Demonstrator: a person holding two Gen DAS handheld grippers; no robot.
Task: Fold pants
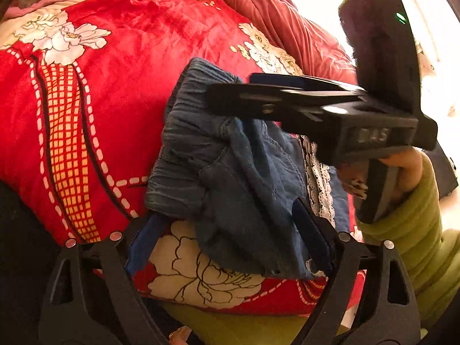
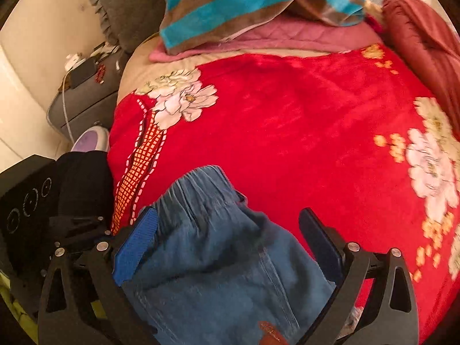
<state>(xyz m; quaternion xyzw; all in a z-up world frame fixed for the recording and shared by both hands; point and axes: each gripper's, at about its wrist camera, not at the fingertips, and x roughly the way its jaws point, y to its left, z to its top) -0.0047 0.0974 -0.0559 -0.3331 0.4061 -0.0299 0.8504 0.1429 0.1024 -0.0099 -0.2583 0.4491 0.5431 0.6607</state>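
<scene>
Blue denim pants (image 1: 224, 172) lie bunched on the red bed cover, elastic waistband toward the far side and white lace trim (image 1: 316, 178) along their right edge. My left gripper (image 1: 227, 227) is low over the near part of the heap, jaws wide, with denim between its fingers but not squeezed. In the left wrist view my right gripper (image 1: 230, 92) reaches in from the right above the waistband, held by a hand in a green sleeve (image 1: 402, 230). In its own view the right gripper (image 2: 227, 230) is open, straddling the pants (image 2: 218, 258) near the waistband.
A red floral blanket (image 2: 302, 115) covers the bed. A blue-and-brown striped pillow (image 2: 244, 0) on a pink quilt lies at the head, and a maroon quilt (image 2: 417, 28) along the right. A grey nightstand (image 2: 86, 95) with a phone and cable stands left of the bed.
</scene>
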